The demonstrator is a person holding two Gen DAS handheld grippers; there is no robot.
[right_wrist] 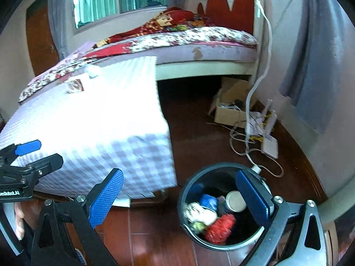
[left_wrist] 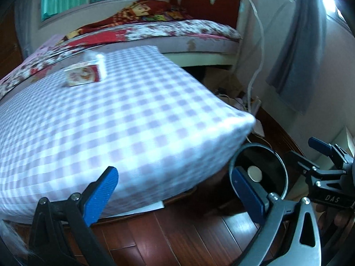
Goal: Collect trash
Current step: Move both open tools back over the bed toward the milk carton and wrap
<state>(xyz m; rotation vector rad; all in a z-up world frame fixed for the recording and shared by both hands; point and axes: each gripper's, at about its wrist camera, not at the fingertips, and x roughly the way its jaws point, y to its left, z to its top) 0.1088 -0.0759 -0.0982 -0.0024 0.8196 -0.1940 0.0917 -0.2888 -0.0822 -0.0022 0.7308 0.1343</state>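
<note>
Left tongs (left_wrist: 175, 190): released, jaws wide, nothing between them, over the corner of the checked bench (left_wrist: 124, 119) and wooden floor (left_wrist: 177, 232).
Left view, carton: small red-and-white carton (left_wrist: 83, 75) on the bench's far side, blurred.
Left view, bin: black round bin (left_wrist: 259, 173) just beside the bench corner, partly hidden by a pad.
Right tongs (right_wrist: 179, 197): released, empty, above open floor (right_wrist: 155, 232).
Right view, bin: bin (right_wrist: 188, 219) holds crumpled trash (right_wrist: 219, 228), red, white, blue.
Right view, left tongs (right_wrist: 33, 155): cut off at the edge.
</note>
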